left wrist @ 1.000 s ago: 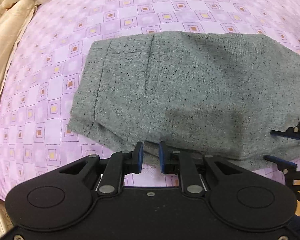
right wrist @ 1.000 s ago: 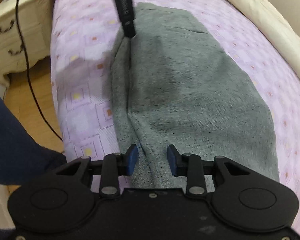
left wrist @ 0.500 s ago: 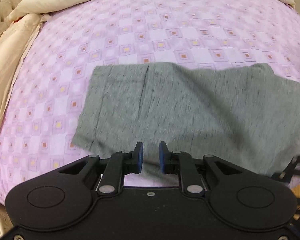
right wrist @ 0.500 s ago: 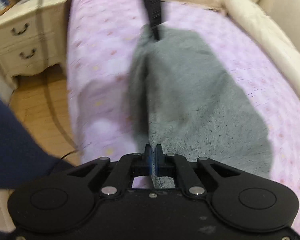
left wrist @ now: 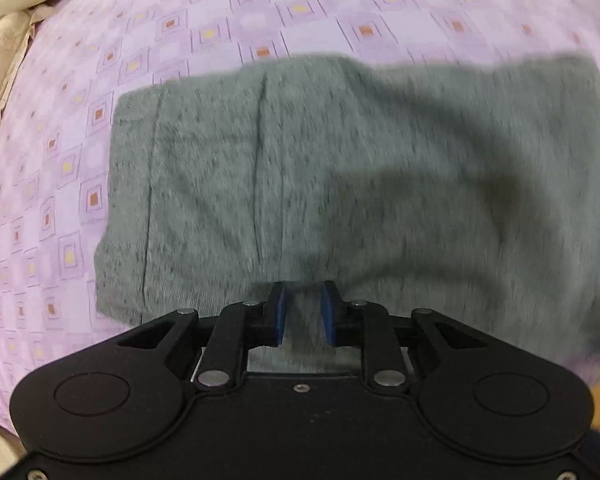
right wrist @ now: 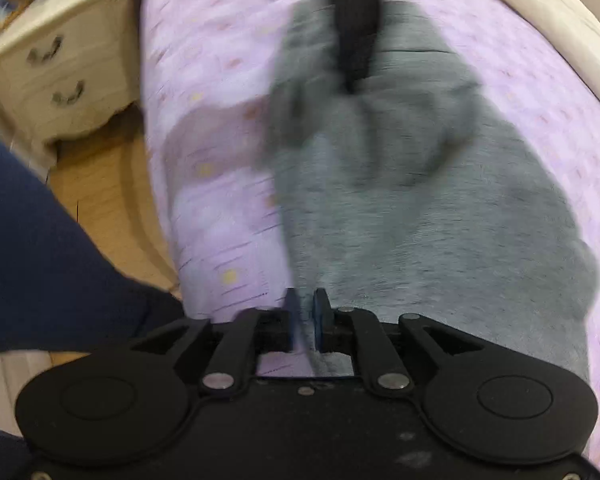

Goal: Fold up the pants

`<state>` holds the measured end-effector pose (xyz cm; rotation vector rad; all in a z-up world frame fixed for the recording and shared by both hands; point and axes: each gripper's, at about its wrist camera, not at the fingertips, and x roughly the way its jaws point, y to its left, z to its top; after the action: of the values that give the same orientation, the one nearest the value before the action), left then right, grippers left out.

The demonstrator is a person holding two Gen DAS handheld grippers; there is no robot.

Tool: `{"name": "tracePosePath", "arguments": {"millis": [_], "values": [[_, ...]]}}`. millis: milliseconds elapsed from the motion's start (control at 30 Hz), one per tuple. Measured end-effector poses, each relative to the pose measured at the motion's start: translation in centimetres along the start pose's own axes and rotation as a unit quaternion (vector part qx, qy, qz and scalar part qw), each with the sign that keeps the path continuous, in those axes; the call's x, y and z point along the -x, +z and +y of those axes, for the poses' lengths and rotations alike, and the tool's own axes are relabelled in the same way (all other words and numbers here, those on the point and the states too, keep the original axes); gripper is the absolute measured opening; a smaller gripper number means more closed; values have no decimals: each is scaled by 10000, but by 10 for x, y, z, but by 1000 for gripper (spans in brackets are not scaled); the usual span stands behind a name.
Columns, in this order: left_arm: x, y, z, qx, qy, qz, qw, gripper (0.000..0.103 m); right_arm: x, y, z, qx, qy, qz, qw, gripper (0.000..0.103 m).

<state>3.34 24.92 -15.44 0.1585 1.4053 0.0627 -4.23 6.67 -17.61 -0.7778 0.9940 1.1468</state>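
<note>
Between right gripper (right wrist: 305, 316) pads, nearly shut, pinching near edge: grey pants (right wrist: 420, 220), long axis toward 12 o'clock; left gripper (left wrist: 303, 312) parted over cloth.

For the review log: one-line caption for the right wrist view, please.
Right hand-held gripper nearly closed at the near edge of grey pants on a purple patterned bedsheet.

Left gripper (left wrist: 303, 304) over grey pants (left wrist: 380, 184).
Jaws just opening, parted above cloth; purple patterned bedsheet (left wrist: 260, 8) beneath.
</note>
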Motion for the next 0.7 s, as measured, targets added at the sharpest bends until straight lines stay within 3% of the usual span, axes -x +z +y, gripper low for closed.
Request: {"name": "tracePosePath", "arguments": {"millis": [67, 100, 233, 333, 400, 533, 633, 700], "values": [[1, -6, -3, -95, 63, -109, 9999, 29, 21, 5, -31, -672, -55, -298, 9973, 23], [0, -6, -4, -93, 64, -123, 9999, 28, 31, 8, -48, -997, -98, -477, 9938, 24], [-1, -2, -2, -16, -2, -18, 10000, 25, 54, 28, -133, -2350, -598, -1139, 9635, 31], [-1, -1, -1, -13, -62, -31, 10000, 25, 35, 43, -188, -3040, -723, -1017, 9445, 33], [-1, -1, 2, 3, -99, -45, 9999, 25, 9, 49, -210, -3275, -609, -733, 9400, 33], [-1, 0, 8, 87, -105, -15, 9999, 25, -25, 43, -206, -3397, -24, -25, 9405, 33], [-3, 0, 4, 40, -55, -12, 10000, 25, -13, 33, -175, -3171, -46, 69, 9484, 31], [-4, -1, 0, 0, -27, -10, 10000, 25, -5, 29, -158, -3233, -54, 83, 9462, 31]]}}
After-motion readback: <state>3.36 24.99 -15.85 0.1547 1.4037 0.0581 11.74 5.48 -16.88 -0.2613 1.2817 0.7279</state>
